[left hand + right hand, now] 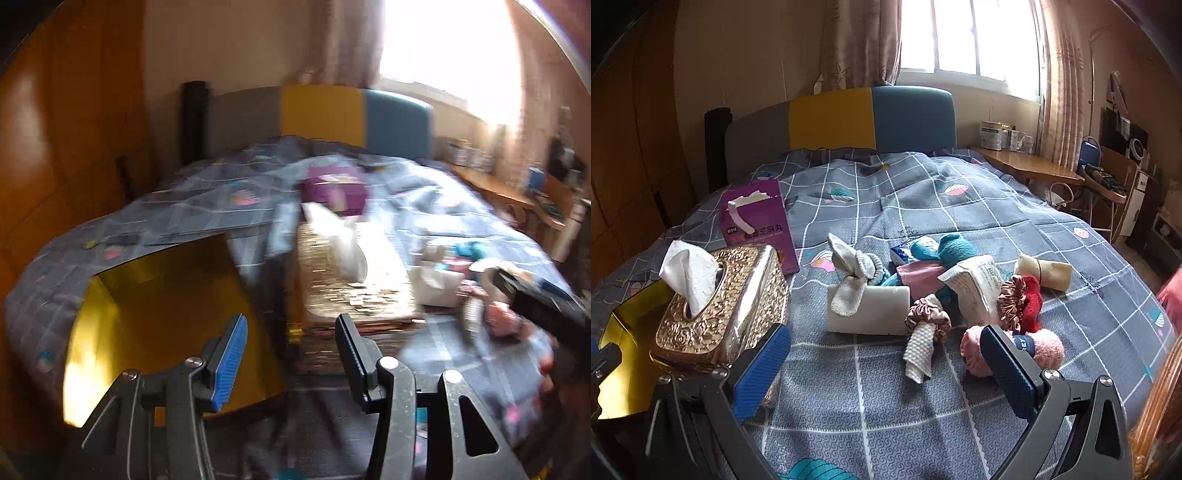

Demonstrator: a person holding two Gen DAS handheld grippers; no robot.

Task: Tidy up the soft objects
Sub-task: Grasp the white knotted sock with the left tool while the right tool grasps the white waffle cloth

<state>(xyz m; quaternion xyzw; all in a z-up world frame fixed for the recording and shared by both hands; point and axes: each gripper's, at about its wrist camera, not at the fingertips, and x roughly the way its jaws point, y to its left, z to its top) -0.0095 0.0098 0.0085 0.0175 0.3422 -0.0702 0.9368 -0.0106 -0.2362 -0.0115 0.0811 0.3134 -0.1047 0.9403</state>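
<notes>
Right wrist view: we hold the right gripper (886, 363) low over the bedspread (923, 206), its fingers spread wide and holding nothing. Ahead of it we count a heap of soft things. Nearest the right finger lies a pink yarn ball (1045, 350), partly hidden by that finger. Just left of it a waffle cloth (918, 352) is threaded through a brown scrunchie (929, 315). Behind these lies a white block (871, 310) with a grey knotted cloth (849, 284) draped on it. Further back we note a teal knit (951, 249), a pink cloth (919, 271) and a white packet (975, 286). At the heap's right side a second scrunchie (1012, 299) touches a red knit (1032, 306), with a cream roll (1043, 275) tied by a dark band just behind. To the left stands a gold tissue box (738, 299) with a tissue (689, 275) standing out of it; a purple box (757, 225) leans behind it and a yellow box (620, 350) sits at the far left.

Left wrist view, blurred: we see the left gripper (291, 350) open and empty, over the yellow box (166, 314) and beside the tissue box (351, 288). The heap lies to its right, details too smeared to tell.
</notes>
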